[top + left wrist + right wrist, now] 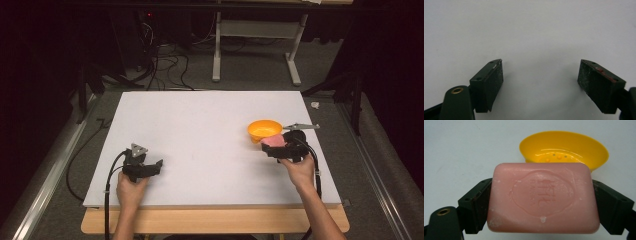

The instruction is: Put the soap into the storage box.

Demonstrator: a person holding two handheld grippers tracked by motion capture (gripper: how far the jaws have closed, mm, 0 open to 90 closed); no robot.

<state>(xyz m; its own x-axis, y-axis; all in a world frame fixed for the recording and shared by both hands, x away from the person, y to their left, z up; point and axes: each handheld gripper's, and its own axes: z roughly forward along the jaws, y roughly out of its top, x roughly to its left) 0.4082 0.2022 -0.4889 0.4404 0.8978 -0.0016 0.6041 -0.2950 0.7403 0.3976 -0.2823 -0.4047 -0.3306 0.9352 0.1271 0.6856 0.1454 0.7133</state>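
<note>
From the high view, the white counter point(210, 145) stands in a dark room with cables on the floor; the right claw point(270, 146) carries a pink soap bar point(273, 141) just beside the yellow dish point(264, 129). The left gripper view has the left claw point(540, 75) released, jaws wide over bare counter. The right gripper view reveals the soap's embossed stamp, both jaws clenched on its ends, and the dish's drain holes behind it.

Left gripper point(159, 165) low, fingers point(490, 82) apart, right gripper point(265, 149) clamped
</note>
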